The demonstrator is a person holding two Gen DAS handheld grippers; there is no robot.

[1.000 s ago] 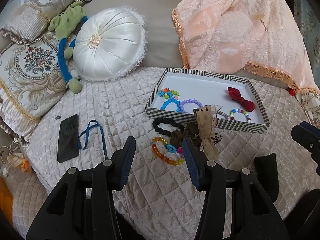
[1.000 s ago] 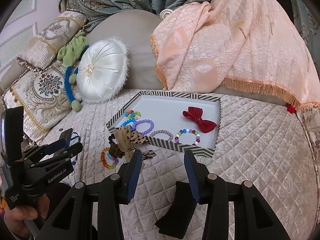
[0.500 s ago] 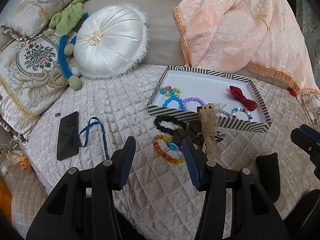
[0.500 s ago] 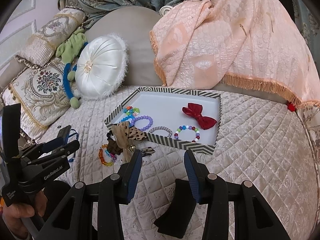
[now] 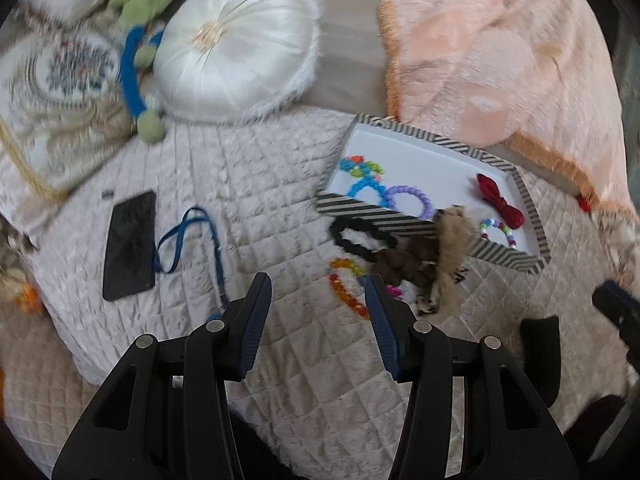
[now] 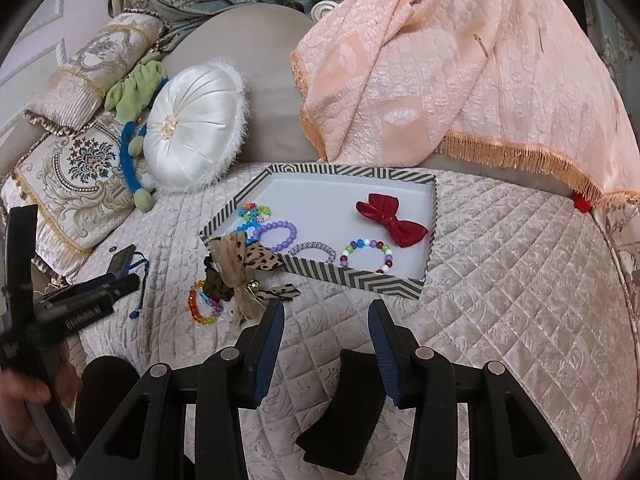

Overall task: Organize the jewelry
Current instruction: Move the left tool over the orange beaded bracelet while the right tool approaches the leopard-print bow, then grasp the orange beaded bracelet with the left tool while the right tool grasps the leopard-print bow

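A striped tray (image 6: 352,276) (image 5: 372,210) lies on the quilted bed, holding a red bow (image 6: 390,220), a purple bead bracelet (image 6: 276,234), a multicolour bead bracelet (image 6: 366,256), a grey hair tie (image 6: 312,250) and a colourful bead piece (image 6: 252,214). In front of its near left corner lie a leopard bow (image 6: 248,264), a brown scrunchie (image 5: 400,266), a black scrunchie (image 5: 356,236) and an orange bead bracelet (image 5: 346,286). My left gripper (image 5: 318,304) is open and empty, just short of that pile. My right gripper (image 6: 326,330) is open and empty before the tray.
A black phone (image 5: 130,244) with a blue lanyard (image 5: 188,236) lies at left. A white round cushion (image 6: 196,120), embroidered pillows (image 6: 68,184) and a green-blue toy (image 6: 134,128) stand behind. A peach throw (image 6: 460,68) drapes at back right. A black pad (image 6: 352,404) lies under my right gripper.
The left gripper has swung left and moved closer to the pile, its view now blurred. The right gripper has shifted slightly nearer the tray. Both stay open.
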